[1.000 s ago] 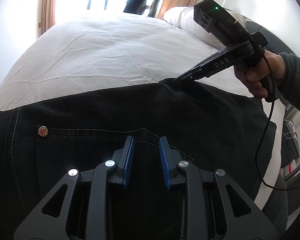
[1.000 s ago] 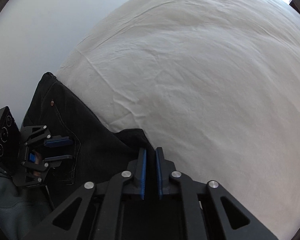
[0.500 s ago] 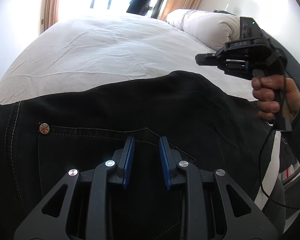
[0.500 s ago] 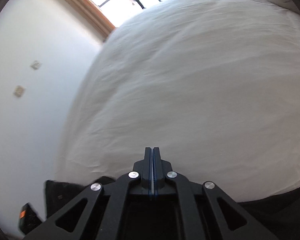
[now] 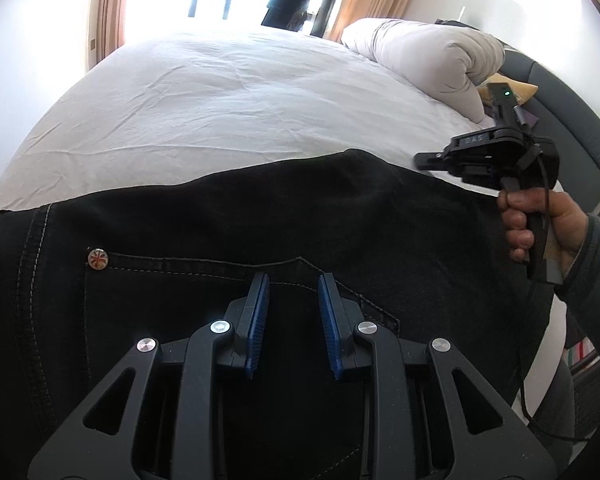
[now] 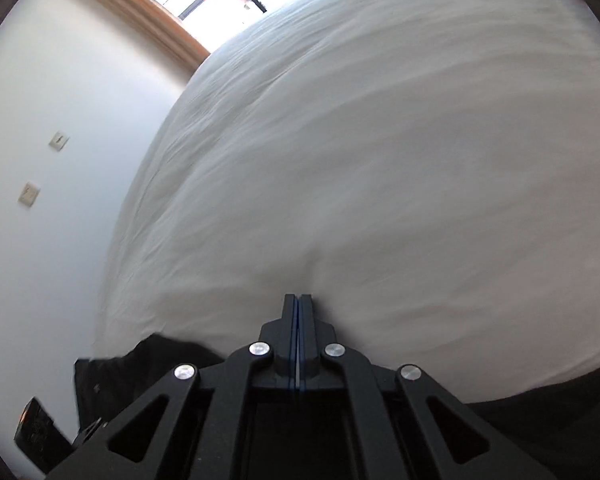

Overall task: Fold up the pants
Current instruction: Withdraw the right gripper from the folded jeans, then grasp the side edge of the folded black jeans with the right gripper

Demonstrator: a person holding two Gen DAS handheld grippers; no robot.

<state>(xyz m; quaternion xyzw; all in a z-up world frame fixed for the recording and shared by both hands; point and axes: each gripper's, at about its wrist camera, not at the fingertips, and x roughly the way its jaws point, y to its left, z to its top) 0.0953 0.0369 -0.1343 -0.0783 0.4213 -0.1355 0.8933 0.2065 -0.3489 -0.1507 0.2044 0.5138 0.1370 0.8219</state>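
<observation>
Moved: your right gripper let go of the pants' far edge, swung off to 3 o'clock, pinched closed, empty.
Near: left gripper parted slightly over the back pocket, gripping nothing.
Far: bed at 12, so that fold's probably down.

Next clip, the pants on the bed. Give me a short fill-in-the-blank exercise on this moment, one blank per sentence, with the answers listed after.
1. The pants spread on the bed are ____ in colour.
2. The right gripper has its jaws ____, with nothing between them.
3. The left gripper hovers over a back ____ of the pants.
4. The metal rivet at the pocket corner bears a ____ design.

Missing words: black; shut; pocket; flag
</observation>
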